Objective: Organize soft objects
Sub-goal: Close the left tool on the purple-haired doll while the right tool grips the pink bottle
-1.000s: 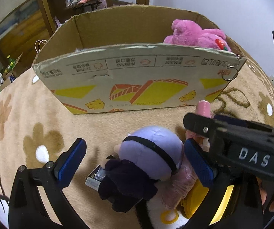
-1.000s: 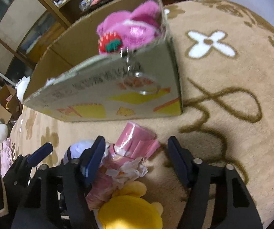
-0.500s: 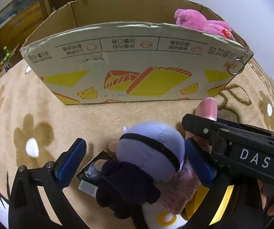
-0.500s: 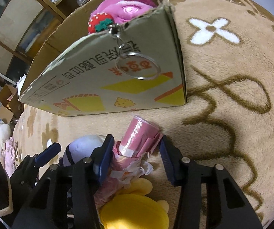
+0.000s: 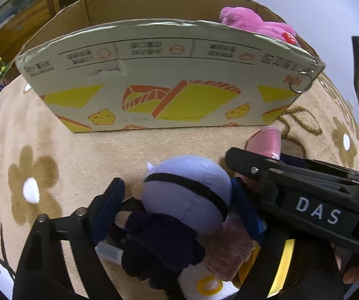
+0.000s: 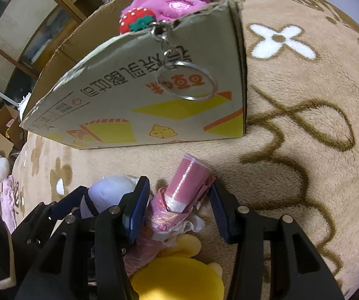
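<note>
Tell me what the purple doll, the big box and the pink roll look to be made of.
Purple doll: soft plush fabric with a matte, fuzzy nap and a stitched seam, likely stuffed.
Big box: corrugated cardboard, brown inside with a printed pale face; torn, frayed top edge.
Pink roll: probably thin plastic film, judging by its glossy sheen and crinkled wrap.

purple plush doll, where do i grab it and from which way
Grip the purple doll across its round head, coming from above and behind, as the left gripper does now: the head is its widest, firmest part and stands clear of the pink roll.
</note>
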The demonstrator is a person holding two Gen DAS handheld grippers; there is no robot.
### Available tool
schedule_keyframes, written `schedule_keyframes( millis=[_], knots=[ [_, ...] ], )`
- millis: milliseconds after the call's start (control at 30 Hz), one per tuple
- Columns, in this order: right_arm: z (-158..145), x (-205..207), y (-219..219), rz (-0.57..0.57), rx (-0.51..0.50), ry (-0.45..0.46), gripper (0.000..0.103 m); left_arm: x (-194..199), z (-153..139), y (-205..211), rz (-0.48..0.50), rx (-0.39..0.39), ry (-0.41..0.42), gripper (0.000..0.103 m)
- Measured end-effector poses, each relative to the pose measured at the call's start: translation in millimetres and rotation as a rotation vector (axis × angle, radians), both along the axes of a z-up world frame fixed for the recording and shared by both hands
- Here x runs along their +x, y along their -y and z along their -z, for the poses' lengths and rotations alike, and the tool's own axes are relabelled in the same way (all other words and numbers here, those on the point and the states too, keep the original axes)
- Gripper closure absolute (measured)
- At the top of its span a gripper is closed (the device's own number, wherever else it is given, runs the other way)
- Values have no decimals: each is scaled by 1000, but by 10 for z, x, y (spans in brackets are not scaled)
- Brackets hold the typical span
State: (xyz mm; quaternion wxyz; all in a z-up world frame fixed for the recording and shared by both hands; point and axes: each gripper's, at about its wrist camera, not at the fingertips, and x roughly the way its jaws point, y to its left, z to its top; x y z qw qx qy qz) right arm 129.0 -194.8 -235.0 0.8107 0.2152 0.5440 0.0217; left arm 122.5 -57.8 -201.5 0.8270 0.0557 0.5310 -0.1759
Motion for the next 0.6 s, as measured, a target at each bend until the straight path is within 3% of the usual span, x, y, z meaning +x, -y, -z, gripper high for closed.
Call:
schedule_keyframes(
  millis=[200,400,600],
  knots=[
    [-1,-1,16,1,3,0,52,-37,23,48,18,7,17,31],
    [-55,-18,57,6,2,25,73,-71,-56,95,16,19,64,40],
    [-225,-56,37,-4,-18,101,78,-78,-123,-12,-45,3,88,42]
  ],
)
